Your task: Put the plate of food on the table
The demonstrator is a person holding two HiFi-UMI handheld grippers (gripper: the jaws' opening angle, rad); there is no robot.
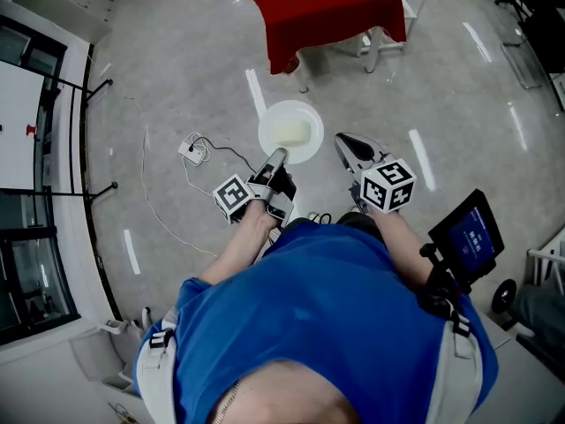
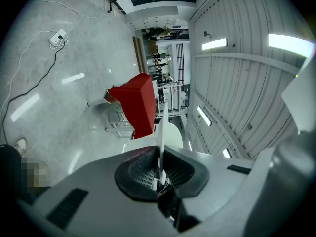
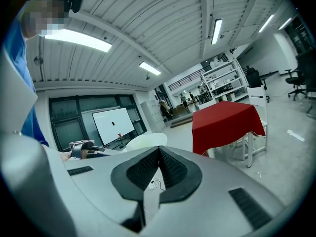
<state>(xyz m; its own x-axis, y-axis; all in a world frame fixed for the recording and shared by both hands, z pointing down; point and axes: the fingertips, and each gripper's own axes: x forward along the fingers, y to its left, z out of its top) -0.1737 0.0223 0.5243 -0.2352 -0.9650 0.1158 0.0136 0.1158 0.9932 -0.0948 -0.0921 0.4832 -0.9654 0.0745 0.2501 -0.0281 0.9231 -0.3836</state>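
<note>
A white plate (image 1: 290,131) with pale food on it hangs over the grey floor, short of the table with the red cloth (image 1: 322,7). My left gripper (image 1: 275,159) is shut on the plate's near rim. In the left gripper view the plate (image 2: 161,132) stands edge-on, pinched between the dark pads (image 2: 143,169), with the red table (image 2: 136,105) beyond. My right gripper (image 1: 349,146) is just right of the plate and apart from it. Its jaws meet at the tips with nothing between them. In the right gripper view the plate (image 3: 145,141) shows at the left and the red table (image 3: 224,125) ahead.
A power strip (image 1: 192,150) with a long cable lies on the floor to the left. A white chair (image 1: 380,47) stands by the table's right corner. A dark screen on a stand (image 1: 468,235) is at my right side. Glass partitions (image 1: 35,148) line the left.
</note>
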